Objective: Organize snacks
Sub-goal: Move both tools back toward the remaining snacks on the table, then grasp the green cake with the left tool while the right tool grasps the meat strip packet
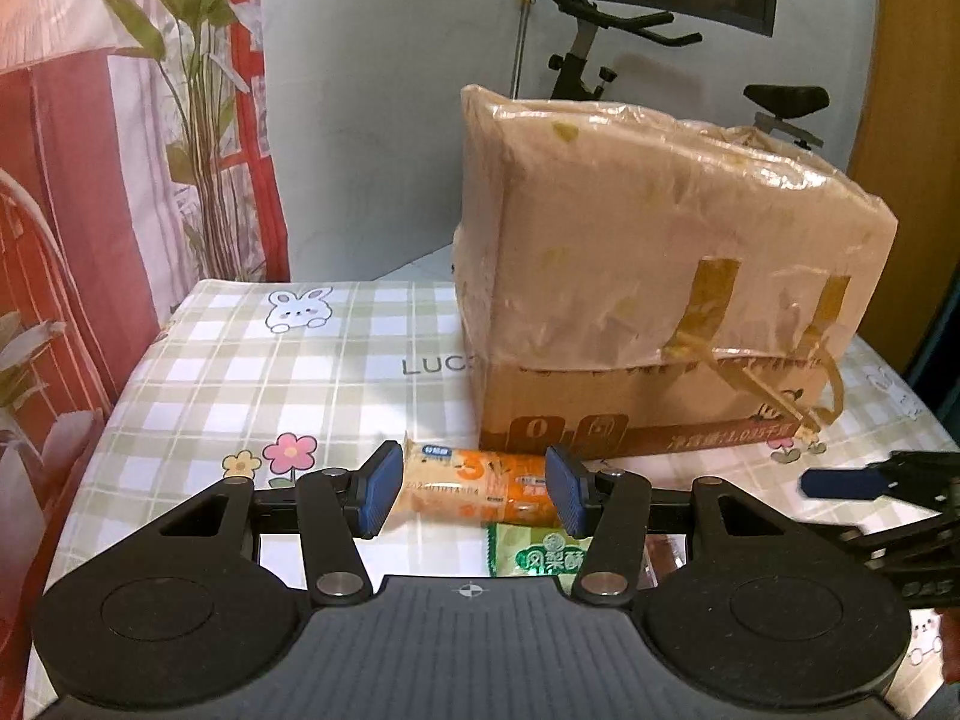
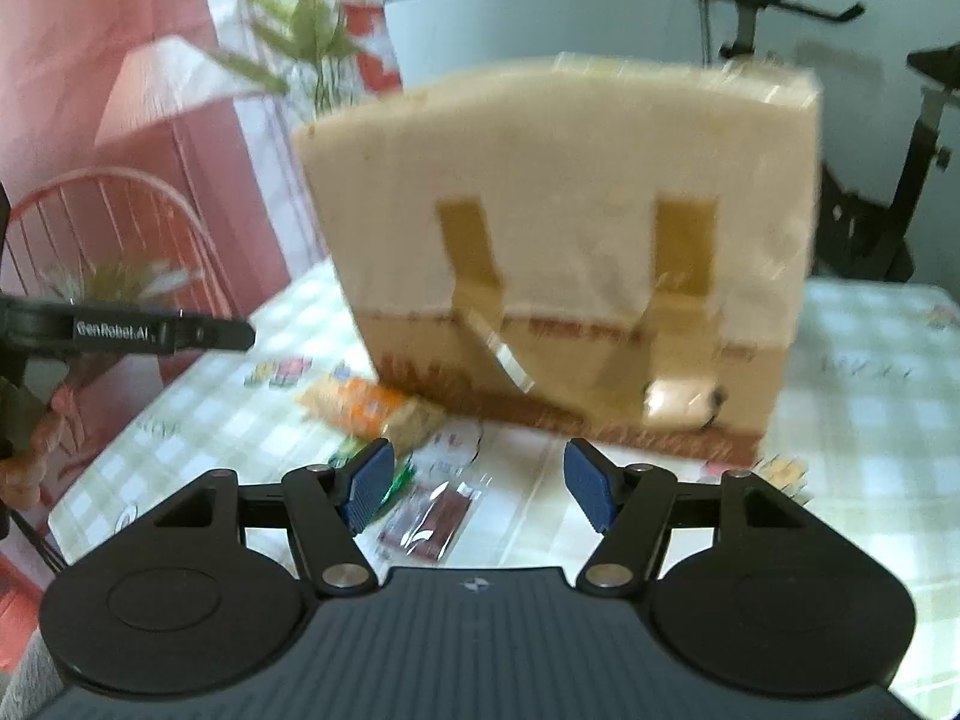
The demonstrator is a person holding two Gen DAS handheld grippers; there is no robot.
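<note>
Seen from the left wrist: left tool (image 1: 474, 489) partly open and holding nothing, blue pads (image 1: 378, 495) standing either side of the orange snack pack (image 1: 474, 483), not pressing on it. Orange snack pack lying flat on the checked table (image 1: 240, 372), just in front of the big cardboard box (image 1: 660, 276). Green snack pack (image 1: 534, 552) touching the orange one on the near side, half hidden by the tool. Tip of the right tool (image 1: 840, 483) poking in from the right edge, low over the table.

Seen from the right wrist, all a bit blurry: right tool (image 2: 480, 489) partly open too, nothing between the pads. Dark red snack pack (image 2: 429, 519) lying on the table below the gap, nearer the left pad. Orange snack pack (image 2: 360, 405) further off, by the bottom of the box (image 2: 570, 252), with a brownish pack (image 2: 414, 423) right beside it.

Looks like the reaching step, no snack picked up yet. Next: lower each tool to its own pack, line the pads up on both sides, then close gently. Box top wrapped over, so hard to tell where the snacks should go
</note>
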